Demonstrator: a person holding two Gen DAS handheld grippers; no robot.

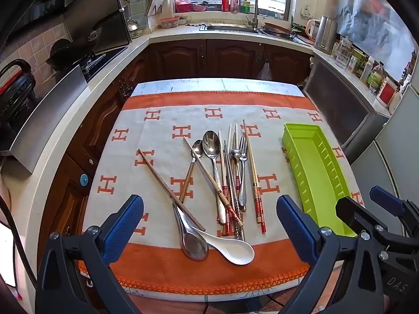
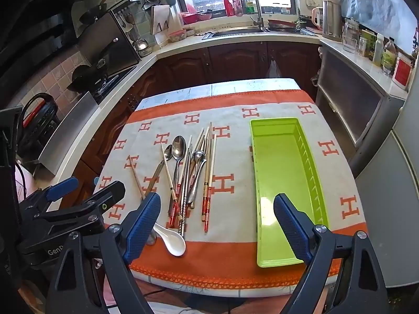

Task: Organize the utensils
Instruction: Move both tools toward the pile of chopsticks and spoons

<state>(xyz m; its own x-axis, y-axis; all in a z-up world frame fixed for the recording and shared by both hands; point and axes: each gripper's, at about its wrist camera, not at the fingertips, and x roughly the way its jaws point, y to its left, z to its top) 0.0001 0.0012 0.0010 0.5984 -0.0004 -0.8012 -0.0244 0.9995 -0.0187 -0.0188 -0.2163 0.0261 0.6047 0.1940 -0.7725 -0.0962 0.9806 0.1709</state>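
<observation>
Cloth (image 1: 162,136): I am seeing woven fabric, matt, slightly rough, covering the surface.
Tray (image 2: 282,172): I am looking at lime-green plastic, smooth, catching a soft sheen.
Metal spoons (image 1: 212,144): polished steel, mirror-glossy, is glinting at me.
Fork (image 1: 243,162): I am reading it as bright smooth metal.
White spoon (image 1: 233,251): glossy and smooth, looking like ceramic.
Chopsticks (image 1: 167,185): I am seeing matt brown wood.
Fingers (image 1: 123,225): blue pads are showing a rough, dimpled texture on matt black plastic frames.
</observation>
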